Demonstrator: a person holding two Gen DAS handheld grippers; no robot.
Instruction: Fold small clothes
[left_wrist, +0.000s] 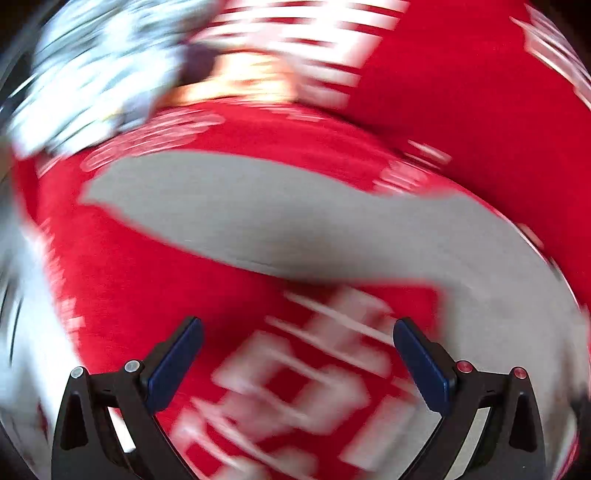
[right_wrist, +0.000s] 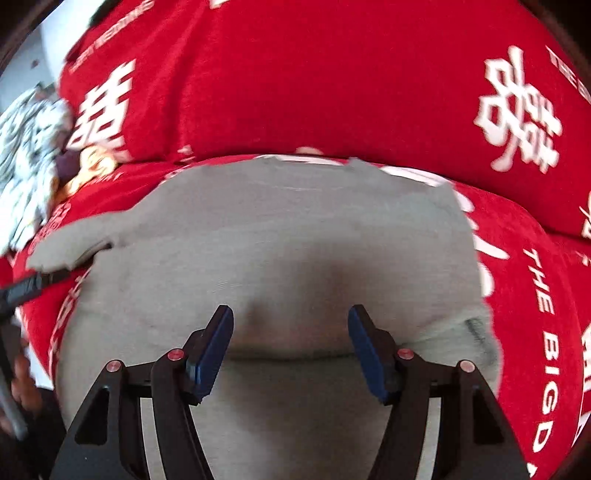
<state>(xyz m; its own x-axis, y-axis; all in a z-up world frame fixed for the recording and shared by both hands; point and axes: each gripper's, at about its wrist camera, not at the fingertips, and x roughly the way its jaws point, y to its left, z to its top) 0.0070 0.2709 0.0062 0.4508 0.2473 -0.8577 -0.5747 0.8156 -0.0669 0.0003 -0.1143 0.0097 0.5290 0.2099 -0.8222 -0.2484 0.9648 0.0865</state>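
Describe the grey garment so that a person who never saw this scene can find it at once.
A red cover with white characters fills the view. On it, in front of the open right gripper, lies the grey garment, spread flat. It is the only plain, unprinted cloth here; the crumpled heap at the left edge is patterned black and white.

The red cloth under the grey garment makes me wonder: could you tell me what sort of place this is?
Probably a home, on a bed or sofa. The red blanket with white lettering covers a soft, bulging surface, a grey garment lies spread on it, and crumpled clothes are piled at its edge.
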